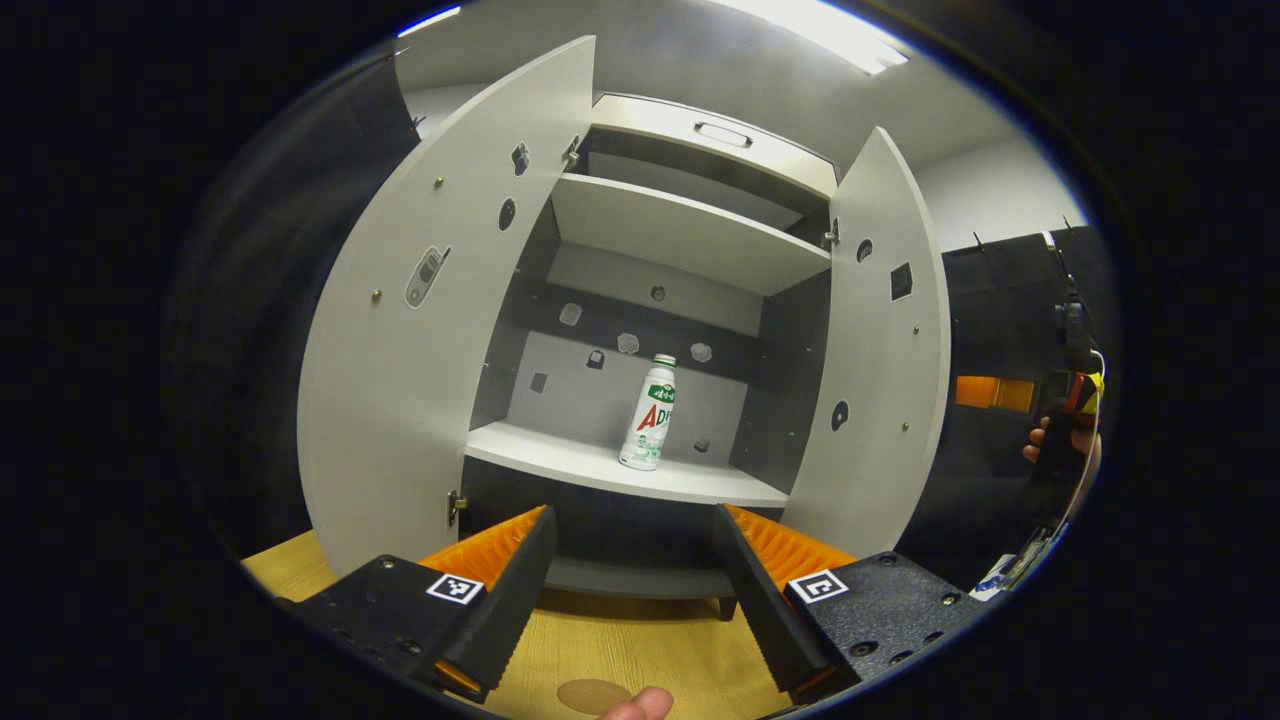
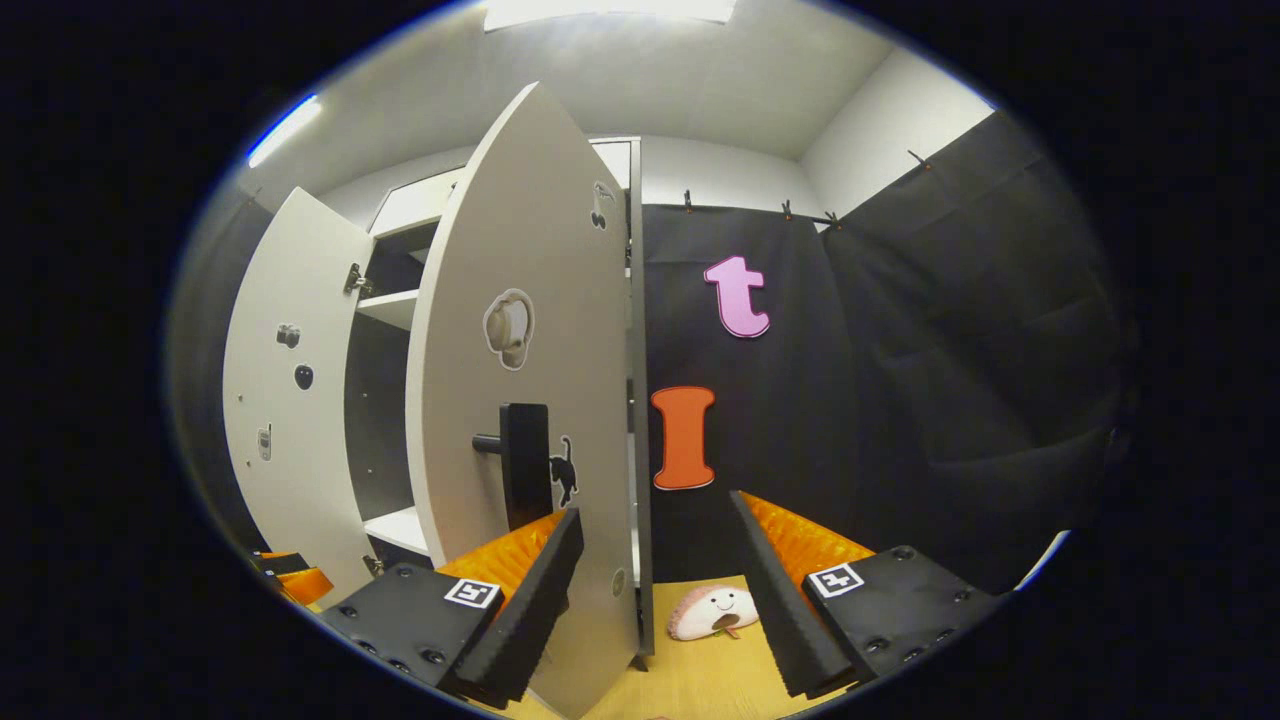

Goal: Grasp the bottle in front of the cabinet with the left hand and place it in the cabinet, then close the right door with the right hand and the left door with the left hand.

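Looking along the left hand-held gripper (image 1: 632, 545) in the left gripper view, its two fingers are spread wide and released, gripping nothing. Straight ahead of it, beyond the gap between the fingers, the bottle (image 1: 650, 412) stands upright on the lower shelf (image 1: 560, 460) inside the cabinet (image 1: 690, 235). The left door (image 1: 430, 330) swings open ahead to the left, the right door (image 1: 885, 370) ahead to the right. Far out to the right, a hand (image 1: 1065, 445) holds the other device. Below the fingers lies the wooden worktop (image 1: 620, 650).

Over to the right gripper view: the right hand-held gripper (image 2: 655, 545) is also released, fingers apart and empty. The right door (image 2: 520, 400) stands edge-on just ahead, to the left of centre, its dark handle (image 2: 520, 465) right above the left finger (image 2: 525, 600). Whether that finger touches the door, I cannot tell. Further left, the left door (image 2: 285, 400) is open too. A small shell-shaped toy (image 2: 715, 612) sits on the worktop (image 2: 690, 680) between the fingers.
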